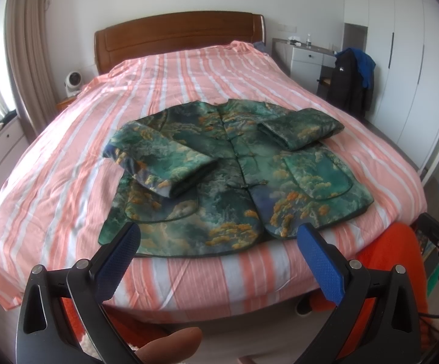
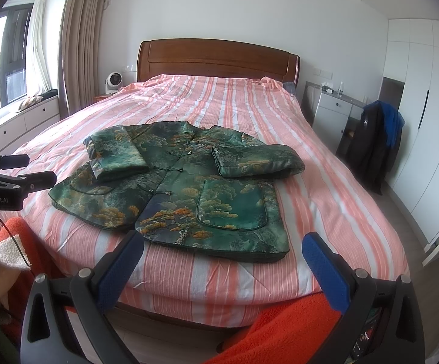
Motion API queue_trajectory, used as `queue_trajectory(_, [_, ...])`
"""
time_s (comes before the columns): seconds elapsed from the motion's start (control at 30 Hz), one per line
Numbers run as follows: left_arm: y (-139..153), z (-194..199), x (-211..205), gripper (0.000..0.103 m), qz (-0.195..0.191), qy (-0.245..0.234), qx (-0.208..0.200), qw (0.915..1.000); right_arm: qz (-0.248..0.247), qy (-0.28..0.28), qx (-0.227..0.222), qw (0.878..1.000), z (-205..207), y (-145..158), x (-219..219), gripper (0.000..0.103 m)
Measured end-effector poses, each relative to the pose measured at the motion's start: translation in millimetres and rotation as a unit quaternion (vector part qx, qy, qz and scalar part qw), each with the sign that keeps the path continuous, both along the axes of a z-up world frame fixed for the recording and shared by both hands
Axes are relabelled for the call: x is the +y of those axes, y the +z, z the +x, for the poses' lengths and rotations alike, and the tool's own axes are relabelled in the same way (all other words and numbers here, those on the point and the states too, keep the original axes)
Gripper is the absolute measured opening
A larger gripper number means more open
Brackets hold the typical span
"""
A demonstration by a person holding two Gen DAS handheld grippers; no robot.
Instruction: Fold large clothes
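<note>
On the pink-and-white striped bed cover [image 1: 189,85] of the wooden-headboard bed, near its foot, a green brocade jacket patterned with orange trees and clouds [image 1: 237,179] is laid out face up, its front fastened down the middle. Both sleeves are already turned inward: one sleeve [image 1: 165,160] is laid across the chest on one side, the other sleeve [image 1: 301,130] is doubled over on the opposite side. The hem [image 2: 219,247] is seen nearest the bed's foot, flat and unfolded.

The left gripper [image 1: 219,261] and the right gripper [image 2: 225,264] are both held back from the bed edge, jaws spread wide apart, nothing clamped between them, and no cloth is touched.

The sleeve stage is judged complete, and the lengthwise fold of the body is judged to be the step in hand. For that, the two lower hem corners would need to be pinched, one per gripper, then lifted together and carried towards the collar, so that the padded fabric is kept from dragging the sleeves out of place
</note>
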State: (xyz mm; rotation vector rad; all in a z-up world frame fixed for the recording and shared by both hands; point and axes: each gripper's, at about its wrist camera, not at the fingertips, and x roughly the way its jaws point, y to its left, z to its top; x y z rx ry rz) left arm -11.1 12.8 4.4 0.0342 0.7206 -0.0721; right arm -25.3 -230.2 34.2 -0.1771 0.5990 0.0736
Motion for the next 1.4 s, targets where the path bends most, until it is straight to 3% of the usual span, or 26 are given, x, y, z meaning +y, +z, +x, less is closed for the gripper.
queue_trajectory(1.4, [0.1,-1.6,0.6,0.103,0.0,0.0,-0.001,1.0,0.002,0.003,0.001,1.0,-1.0,1.2,2.3,0.103])
